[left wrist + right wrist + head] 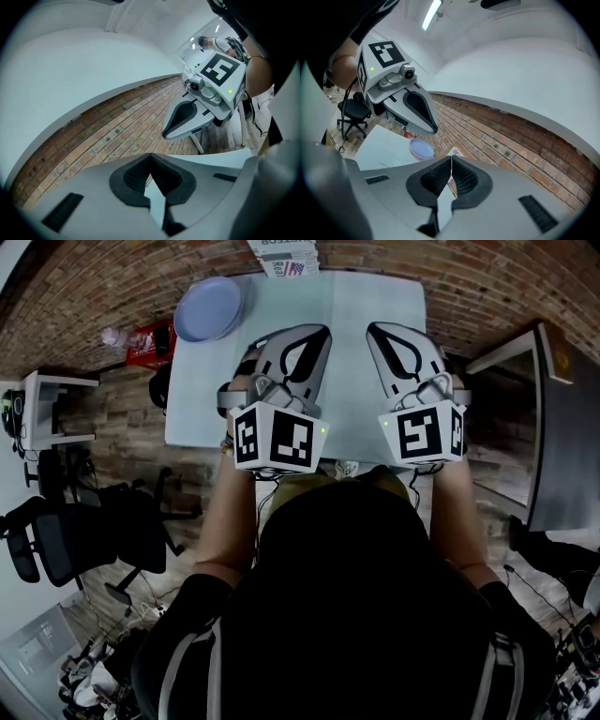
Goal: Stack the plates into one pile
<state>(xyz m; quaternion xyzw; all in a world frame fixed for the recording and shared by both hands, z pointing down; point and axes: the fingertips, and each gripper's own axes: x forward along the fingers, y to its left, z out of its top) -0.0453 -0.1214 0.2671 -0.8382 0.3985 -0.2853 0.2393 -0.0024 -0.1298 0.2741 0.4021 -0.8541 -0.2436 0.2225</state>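
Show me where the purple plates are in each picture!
Head view: the purple plates are at the top left, on the far left corner of the table.
Left gripper view: not in it.
Right gripper view: left of the middle, just up and left of the right claw.
Shared landmark: the brick wall.

even indoor light, strong fisheye bending, dark vignetted corners, soft edges
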